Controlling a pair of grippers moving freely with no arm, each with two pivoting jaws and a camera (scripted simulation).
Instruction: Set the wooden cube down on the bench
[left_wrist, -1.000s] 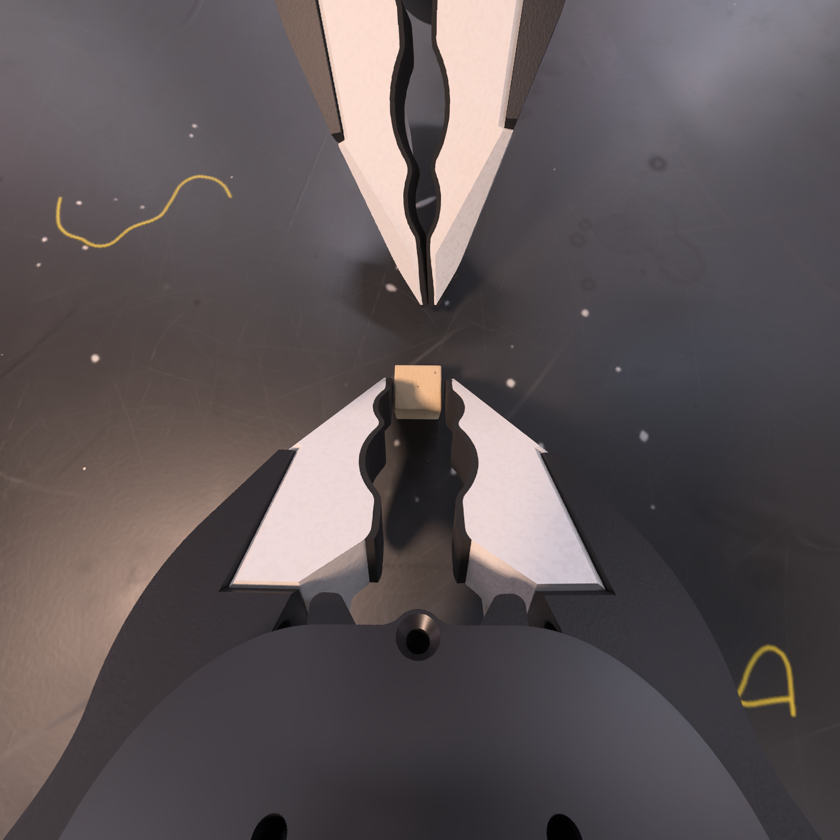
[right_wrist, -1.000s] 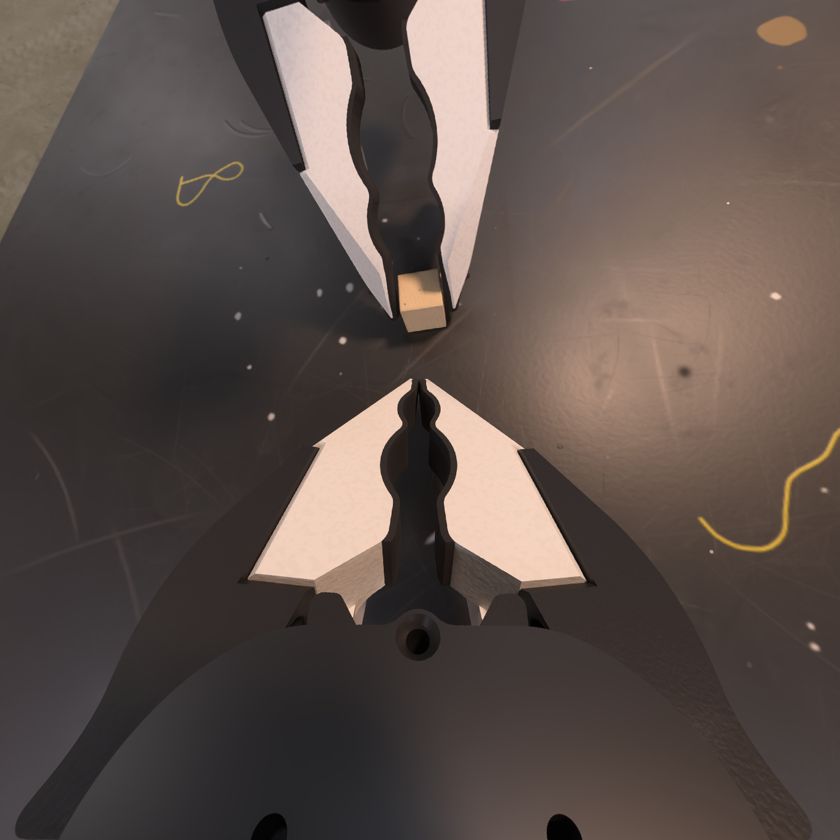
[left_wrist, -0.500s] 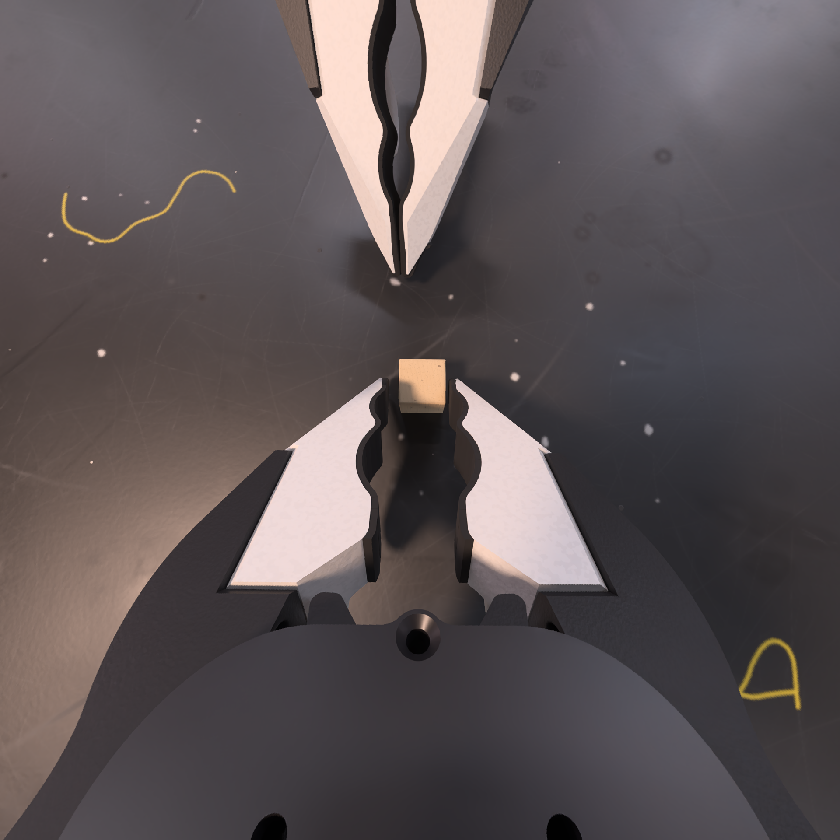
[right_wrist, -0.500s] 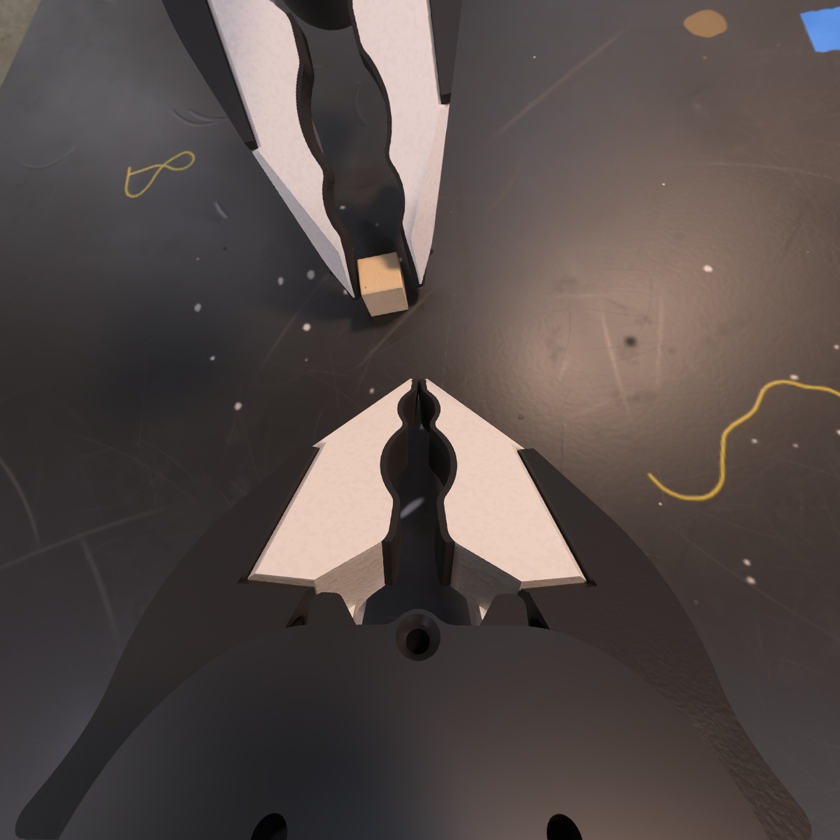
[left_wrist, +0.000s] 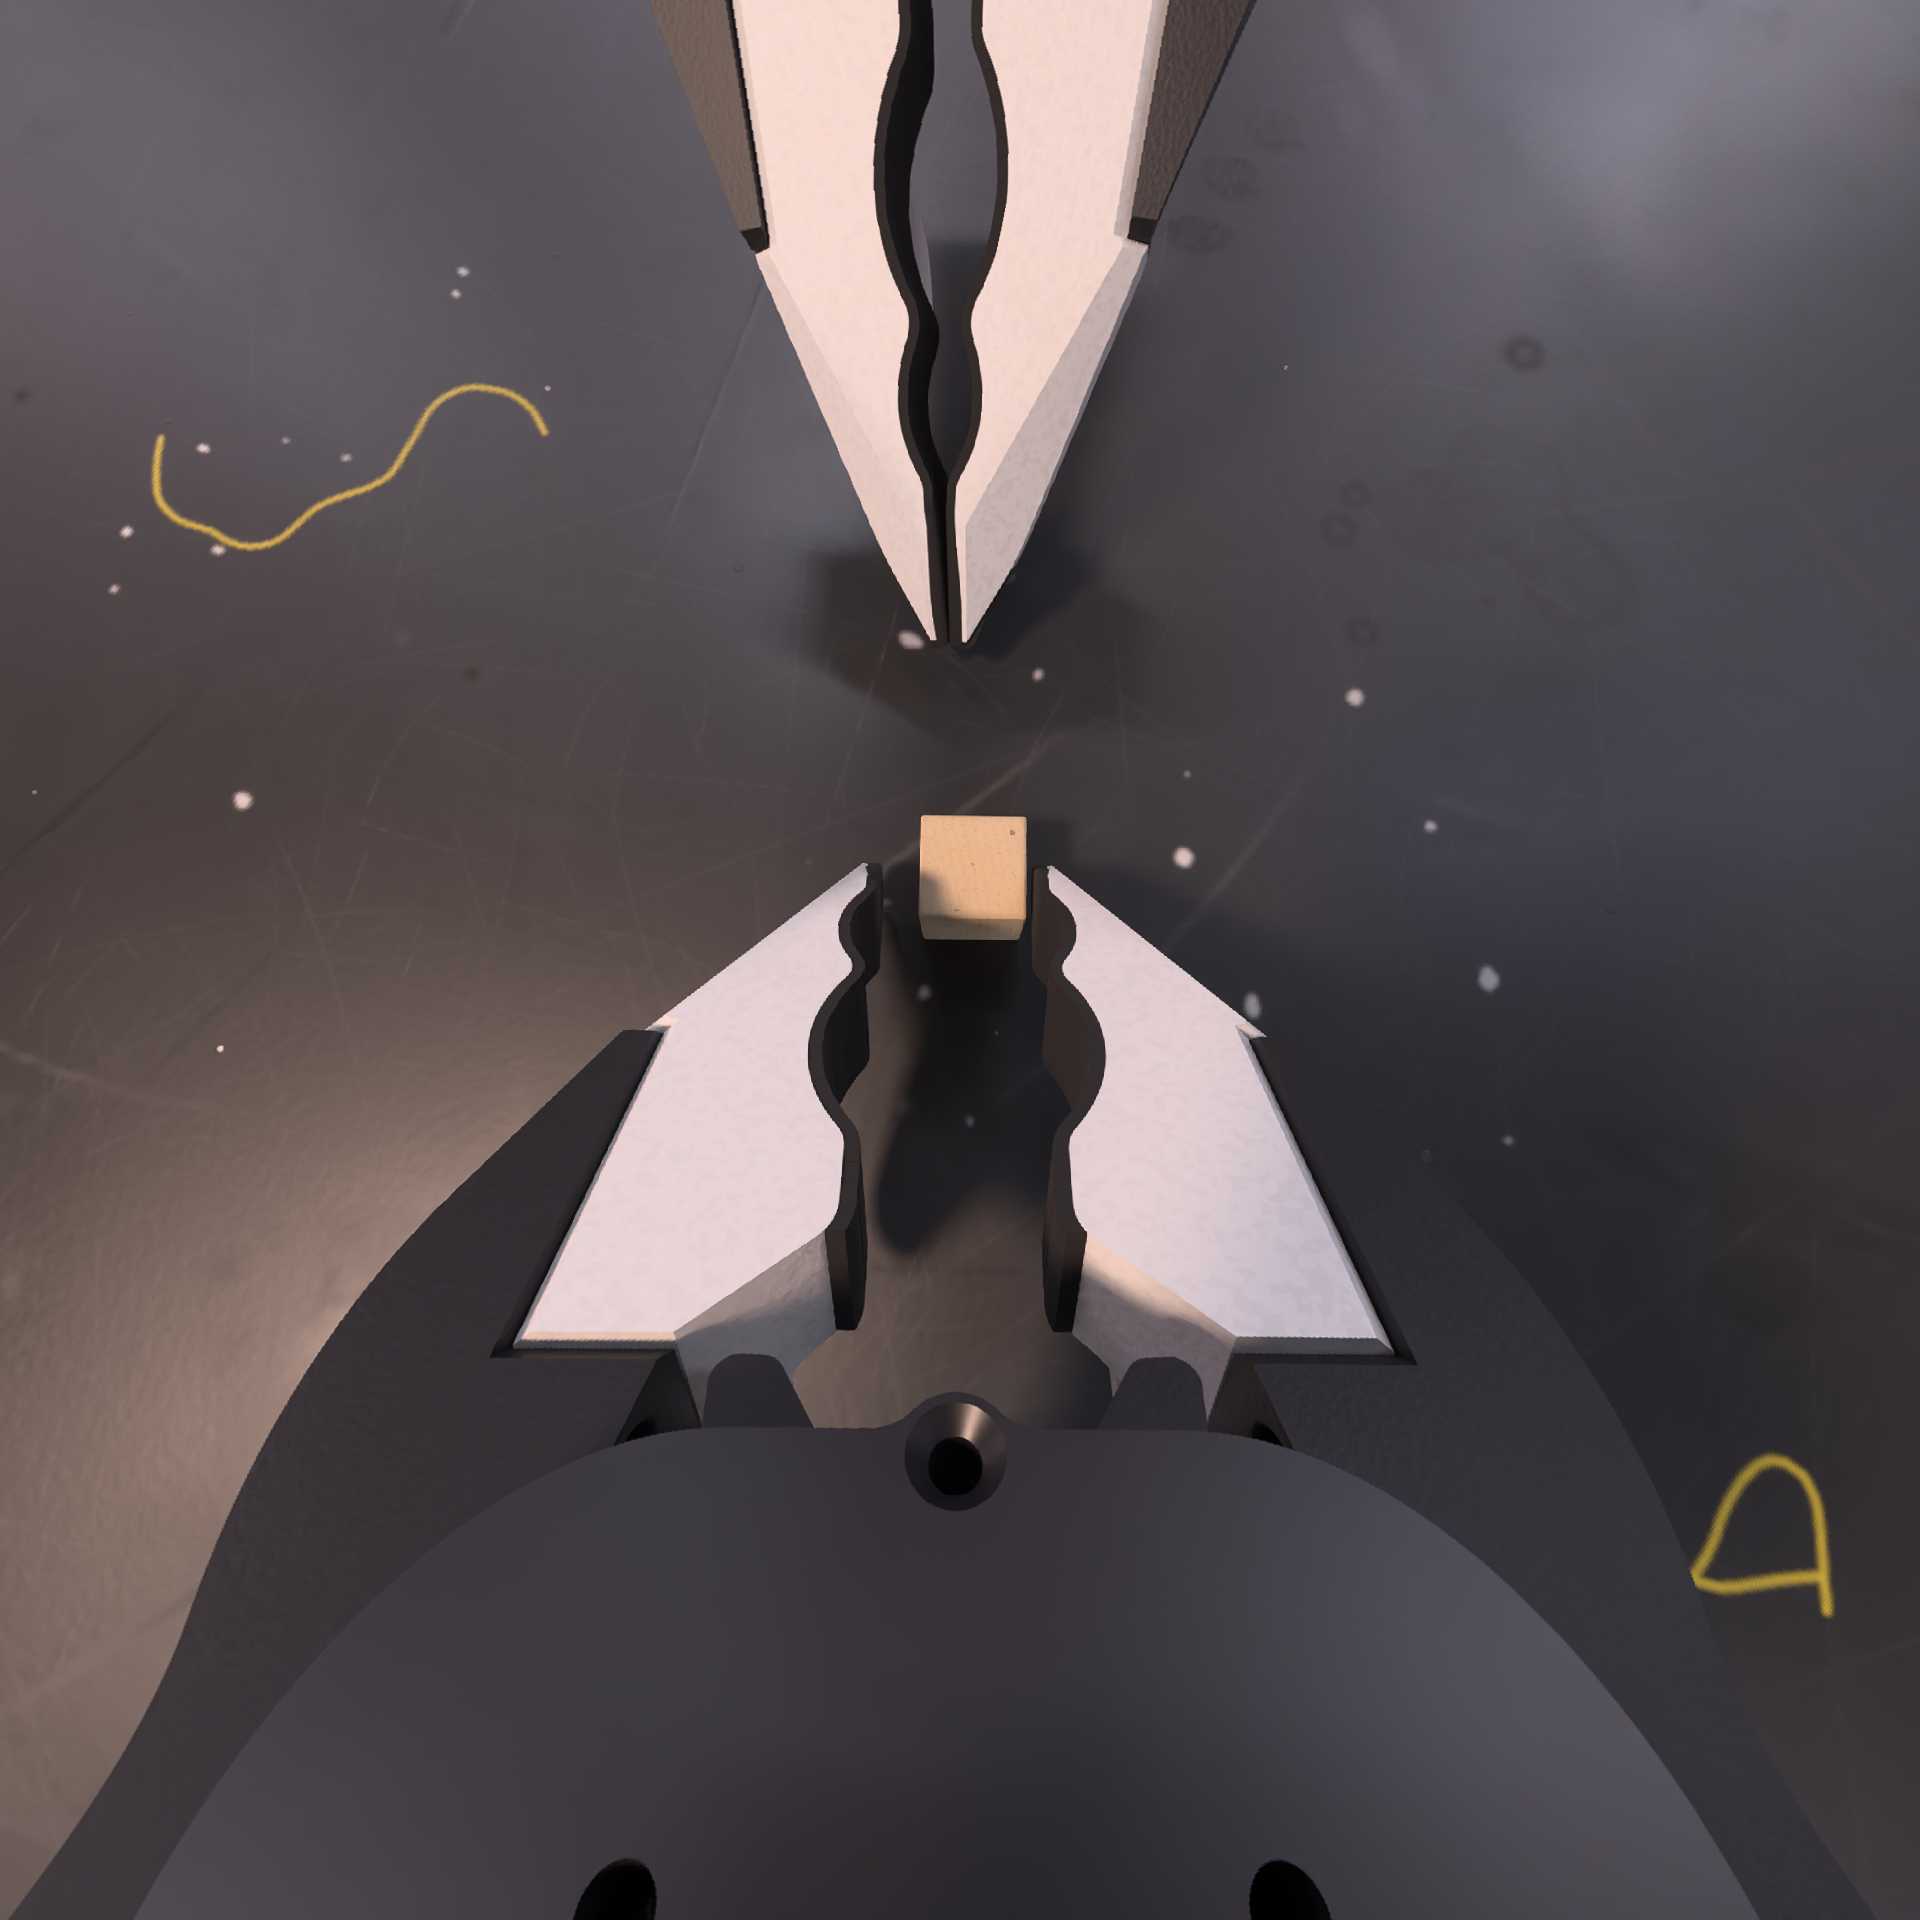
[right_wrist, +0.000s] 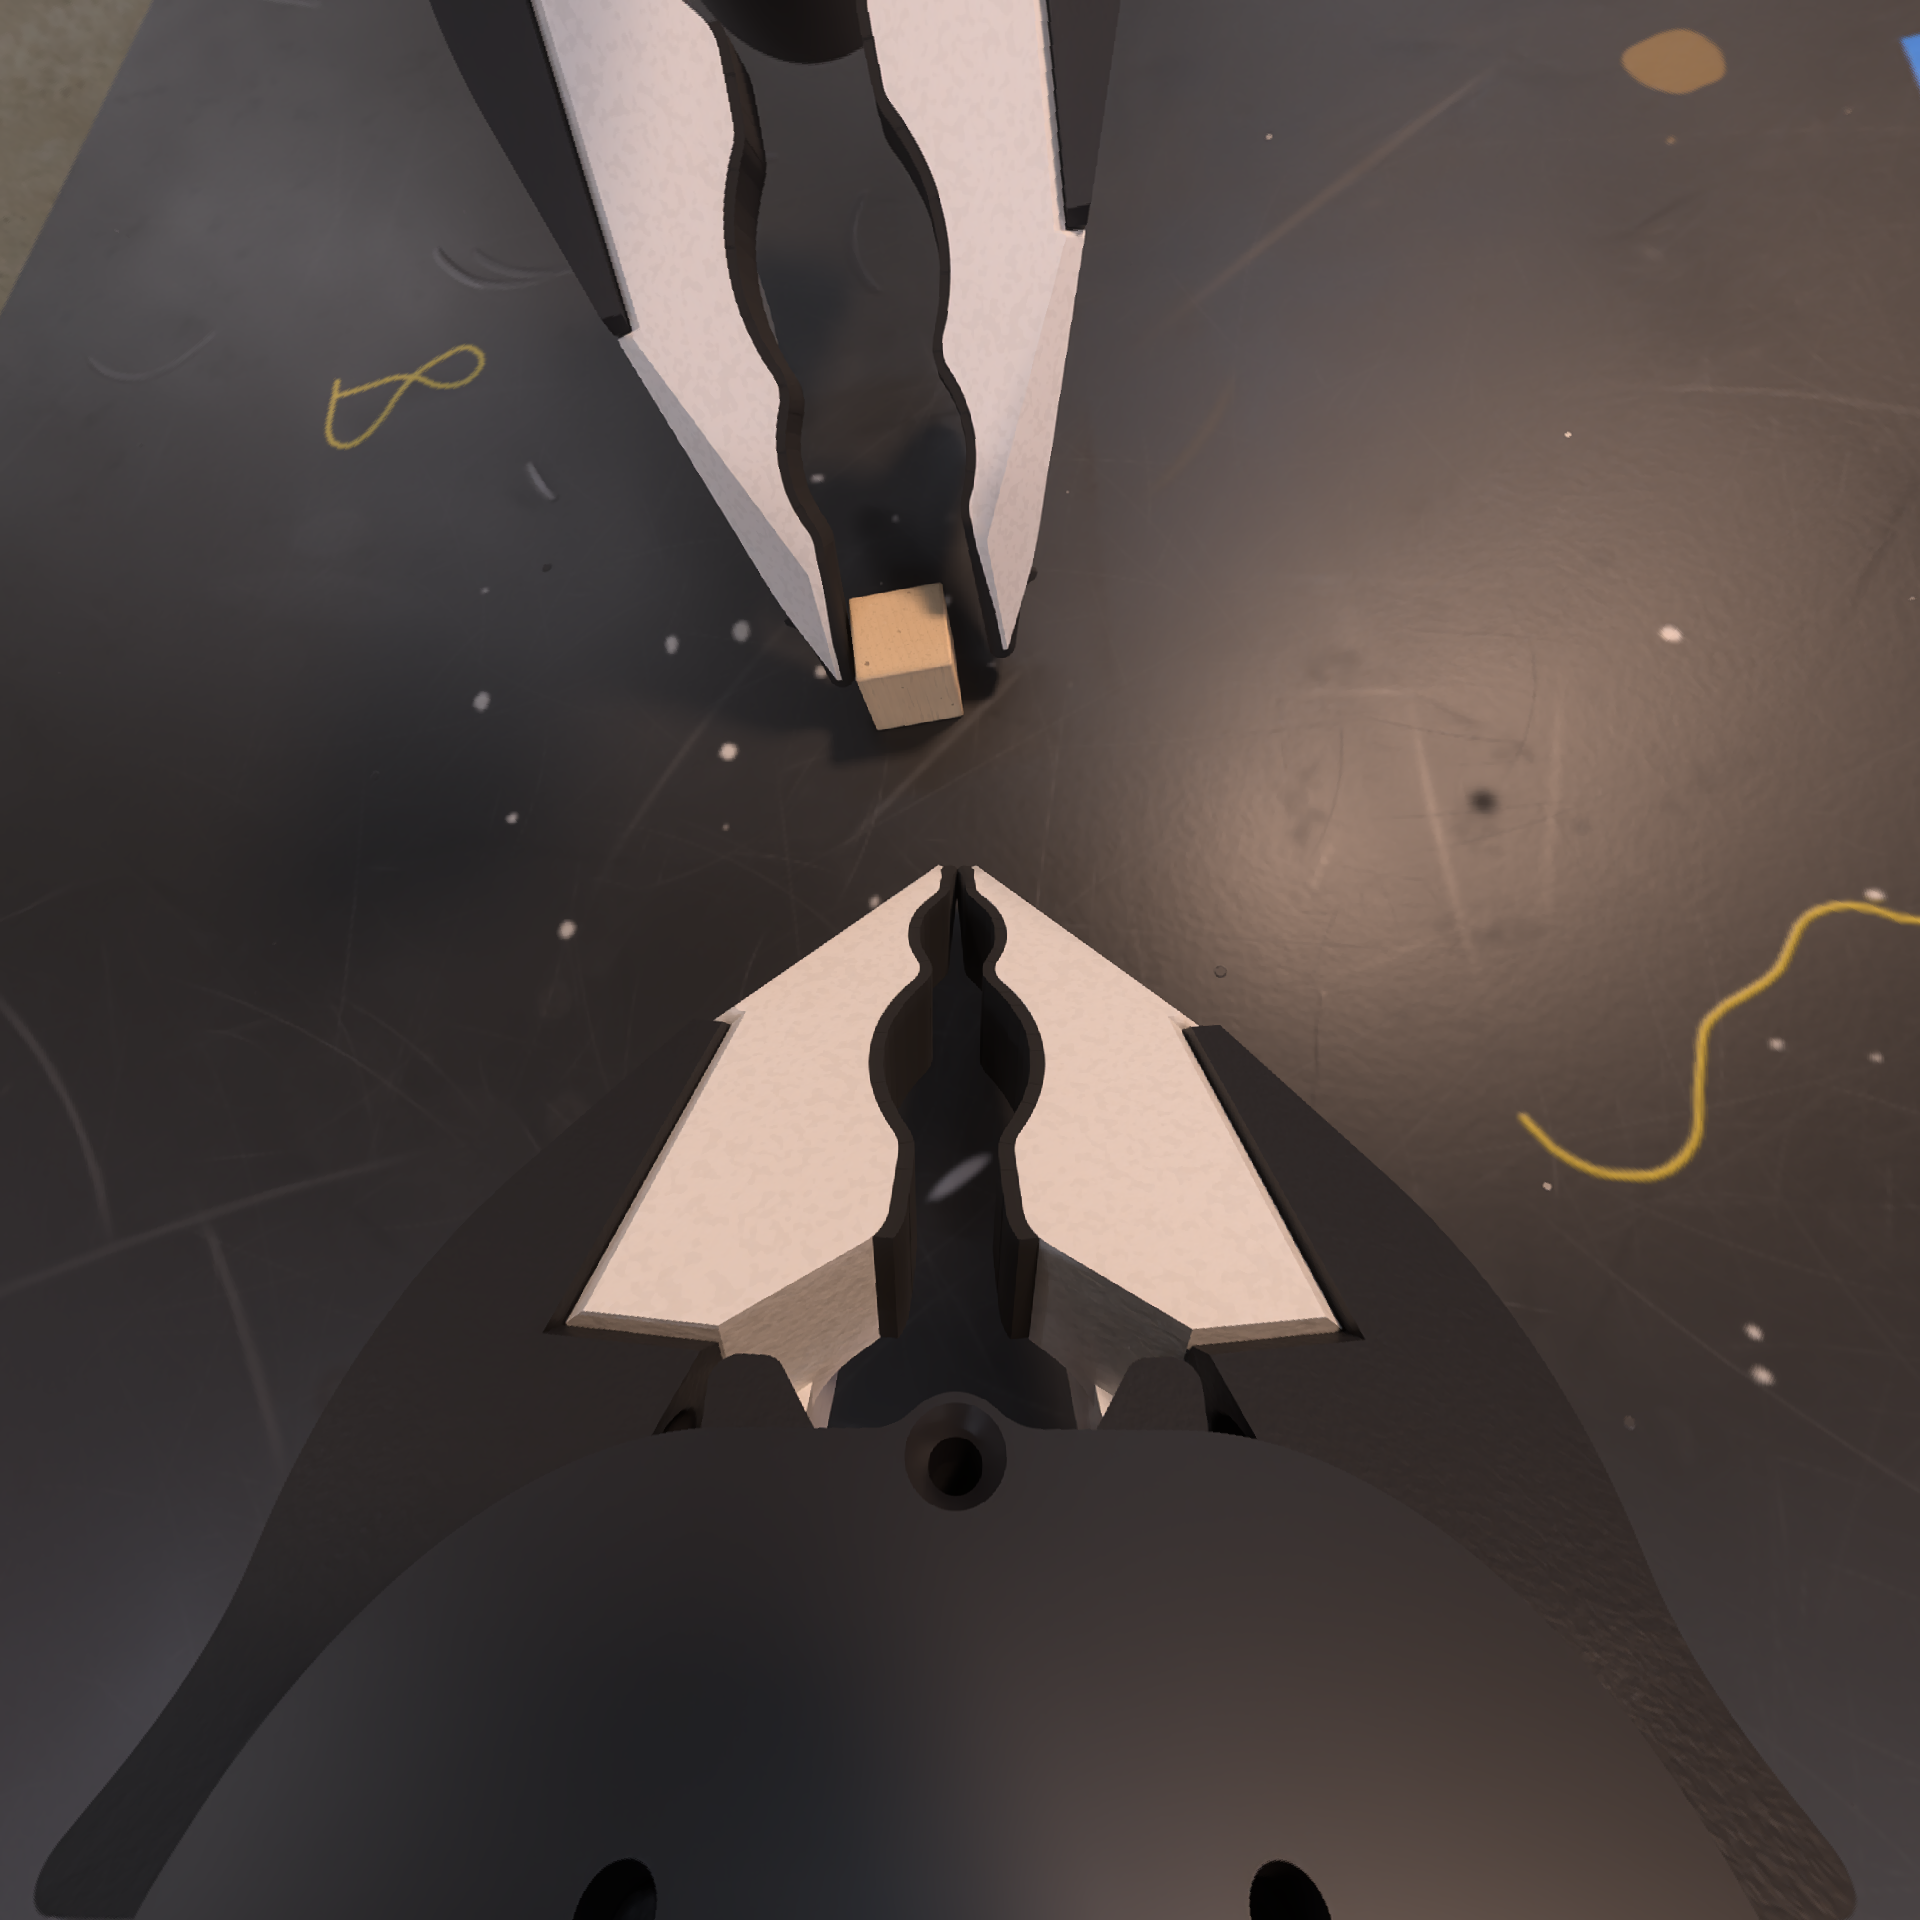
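Note:
The small wooden cube (left_wrist: 974, 878) rests on the dark bench (left_wrist: 416, 935) between the tips of my left gripper (left_wrist: 958, 878). The left jaws are open: a clear gap shows on the cube's left side, and the right finger stands close beside it. In the right wrist view the cube (right_wrist: 904, 655) sits on the bench with its shadow under it, between the left gripper's tips (right_wrist: 916, 657). My right gripper (right_wrist: 956, 871) is shut and empty, pointing at the cube from a short way off. It also shows in the left wrist view (left_wrist: 951, 639).
Yellow chalk marks lie on the scratched bench: a squiggle (left_wrist: 343, 478) (right_wrist: 1704, 1049) and a loop (left_wrist: 1766, 1538) (right_wrist: 400, 395). A tan blotch (right_wrist: 1673, 60) and a blue patch (right_wrist: 1910, 62) sit far off. The bench edge and floor (right_wrist: 42, 125) show at the top left.
My left jaws have opened a little and let go of the cube, which stays on the bench. My right gripper, still shut, has drawn back slightly from the cube.

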